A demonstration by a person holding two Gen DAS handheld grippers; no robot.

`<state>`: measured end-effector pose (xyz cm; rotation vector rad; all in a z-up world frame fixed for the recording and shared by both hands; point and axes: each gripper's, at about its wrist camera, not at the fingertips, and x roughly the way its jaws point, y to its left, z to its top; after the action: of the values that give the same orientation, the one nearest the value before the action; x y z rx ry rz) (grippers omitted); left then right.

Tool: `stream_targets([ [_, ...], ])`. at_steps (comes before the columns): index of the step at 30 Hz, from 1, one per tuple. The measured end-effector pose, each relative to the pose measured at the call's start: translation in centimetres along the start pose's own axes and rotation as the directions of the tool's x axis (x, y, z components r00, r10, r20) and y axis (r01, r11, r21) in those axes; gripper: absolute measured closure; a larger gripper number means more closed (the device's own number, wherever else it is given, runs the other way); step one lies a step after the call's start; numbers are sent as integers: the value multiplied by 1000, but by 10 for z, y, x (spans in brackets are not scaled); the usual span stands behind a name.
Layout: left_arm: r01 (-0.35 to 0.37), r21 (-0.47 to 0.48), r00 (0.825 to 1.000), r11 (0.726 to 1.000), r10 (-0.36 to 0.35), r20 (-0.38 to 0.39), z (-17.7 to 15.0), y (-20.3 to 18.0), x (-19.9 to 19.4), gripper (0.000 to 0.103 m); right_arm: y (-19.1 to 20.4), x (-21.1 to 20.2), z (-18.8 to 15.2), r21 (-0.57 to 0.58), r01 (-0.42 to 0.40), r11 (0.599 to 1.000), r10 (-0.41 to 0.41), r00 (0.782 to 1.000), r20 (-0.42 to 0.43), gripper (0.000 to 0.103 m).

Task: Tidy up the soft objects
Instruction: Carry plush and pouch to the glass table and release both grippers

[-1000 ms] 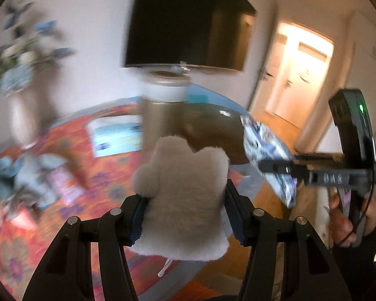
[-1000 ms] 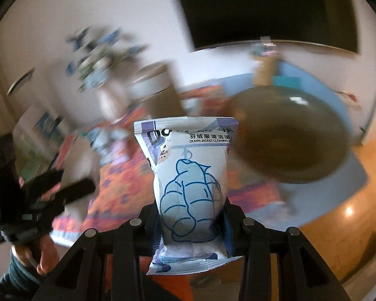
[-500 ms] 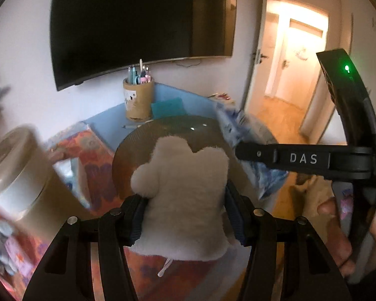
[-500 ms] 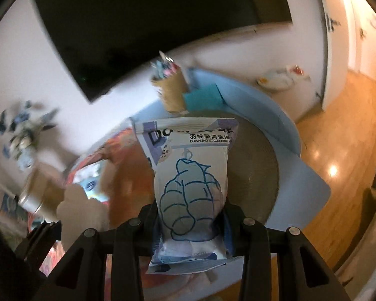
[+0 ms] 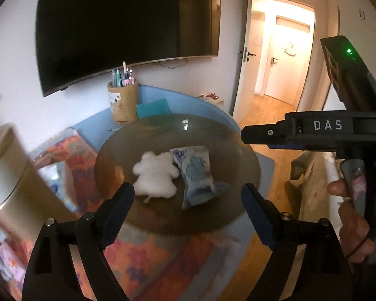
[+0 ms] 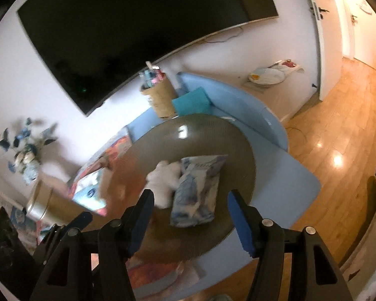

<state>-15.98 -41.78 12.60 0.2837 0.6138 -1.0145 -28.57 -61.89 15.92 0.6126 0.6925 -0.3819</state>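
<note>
A white plush toy (image 5: 155, 175) and a blue-and-white soft packet (image 5: 196, 173) lie side by side in a round brown glass plate (image 5: 220, 135). My left gripper (image 5: 188, 200) is open and empty, above the plate's near edge. My right gripper (image 6: 190, 207) is open and empty too, just above the packet (image 6: 196, 190), with the plush (image 6: 164, 179) to its left on the plate (image 6: 200, 130). The right gripper's body also shows in the left wrist view (image 5: 313, 130), at the right.
The plate rests on a blue table (image 6: 295, 175) with an orange patterned cloth (image 5: 148, 260). A pen holder (image 5: 122, 102) and a teal box (image 5: 153, 107) stand behind it. A beige canister (image 5: 5, 175) stands at the left. A TV (image 5: 117, 25) hangs on the wall.
Both grippers opened and let go: the plush and the packet dropped into the brown plate. Both grippers now sit back above the plate.
</note>
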Motion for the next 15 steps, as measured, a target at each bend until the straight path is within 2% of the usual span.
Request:
stream_targets([
  [3, -28, 5, 1000, 1000, 28, 10, -17, 10, -28, 17, 19, -14, -19, -64, -29, 997, 30, 999, 15, 43],
  [6, -63, -39, 998, 997, 64, 13, -39, 33, -62, 17, 47, -27, -40, -168, -81, 982, 87, 996, 28, 43],
  [11, -111, -163, 993, 980, 114, 7, -69, 86, -105, 17, 117, -46, -79, -386, -169, 907, 187, 982, 9, 43],
  [15, -199, -287, 978, 937, 208, -1, -98, 141, -145, 17, 185, -48, -108, -513, -243, 823, 257, 965, -44, 43],
])
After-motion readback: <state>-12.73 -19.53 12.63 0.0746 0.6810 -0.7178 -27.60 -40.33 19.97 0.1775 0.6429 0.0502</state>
